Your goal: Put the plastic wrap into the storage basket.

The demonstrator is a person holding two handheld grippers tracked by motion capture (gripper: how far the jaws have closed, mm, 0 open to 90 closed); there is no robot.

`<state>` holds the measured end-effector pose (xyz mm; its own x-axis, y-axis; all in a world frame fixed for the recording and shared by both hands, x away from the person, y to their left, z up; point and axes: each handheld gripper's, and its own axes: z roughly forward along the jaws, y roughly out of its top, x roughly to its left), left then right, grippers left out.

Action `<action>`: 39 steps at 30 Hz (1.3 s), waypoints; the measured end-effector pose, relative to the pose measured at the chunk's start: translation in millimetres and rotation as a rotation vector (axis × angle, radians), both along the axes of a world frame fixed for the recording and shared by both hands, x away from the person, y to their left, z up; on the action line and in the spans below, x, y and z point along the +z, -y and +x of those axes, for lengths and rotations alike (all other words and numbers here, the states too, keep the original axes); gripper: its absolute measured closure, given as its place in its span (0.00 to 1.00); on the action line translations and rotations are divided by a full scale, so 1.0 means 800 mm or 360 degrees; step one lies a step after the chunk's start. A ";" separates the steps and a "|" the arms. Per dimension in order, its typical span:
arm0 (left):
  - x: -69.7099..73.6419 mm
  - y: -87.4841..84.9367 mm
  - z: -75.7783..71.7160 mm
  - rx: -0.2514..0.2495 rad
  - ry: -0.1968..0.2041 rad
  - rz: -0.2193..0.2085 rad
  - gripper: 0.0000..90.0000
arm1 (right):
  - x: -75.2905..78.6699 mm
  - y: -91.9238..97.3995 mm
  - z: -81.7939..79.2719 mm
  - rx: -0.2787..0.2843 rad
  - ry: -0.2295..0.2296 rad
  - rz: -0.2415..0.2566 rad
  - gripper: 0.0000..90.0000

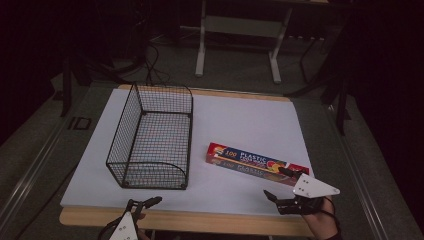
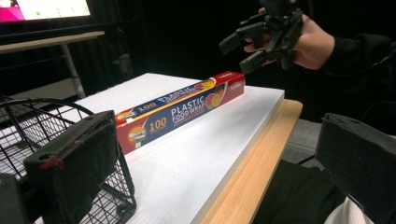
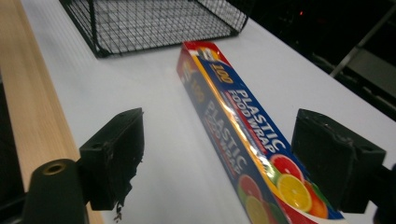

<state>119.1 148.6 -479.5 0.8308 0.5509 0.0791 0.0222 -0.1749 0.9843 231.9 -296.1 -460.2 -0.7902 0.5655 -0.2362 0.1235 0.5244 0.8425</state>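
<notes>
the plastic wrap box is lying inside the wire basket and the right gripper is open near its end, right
Not quite: the plastic wrap box lies on the white board beside the wire basket, not inside it, as the high view shows. The right gripper is indeed open near its end.

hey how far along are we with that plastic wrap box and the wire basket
Early. Nothing looks done: the wire basket holds nothing. In hand: the right gripper sits open at the near end of the plastic wrap box, which lies flat on the white board. Left: likely gripping, lifting and placing it, probably in the basket.
</notes>
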 end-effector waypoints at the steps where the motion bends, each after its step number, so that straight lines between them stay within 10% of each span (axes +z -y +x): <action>1: 0.000 0.000 0.000 0.0001 0.0002 0.0001 0.00 | 0.000 0.002 0.003 -0.0004 0.0007 -0.0016 0.16; 9: 0.000 0.000 0.000 0.0004 0.0003 0.0004 0.00 | -0.004 0.017 0.032 -0.0137 -0.0173 -0.0165 0.12; 23: -0.001 0.001 0.001 -0.0002 -0.0007 0.0005 0.00 | -0.021 0.021 0.078 -0.0249 -0.0284 -0.0457 0.10; 39: -0.001 0.001 0.002 -0.0014 -0.0018 0.0000 0.00 | -0.025 0.014 0.130 -0.0170 -0.0539 -0.0755 0.13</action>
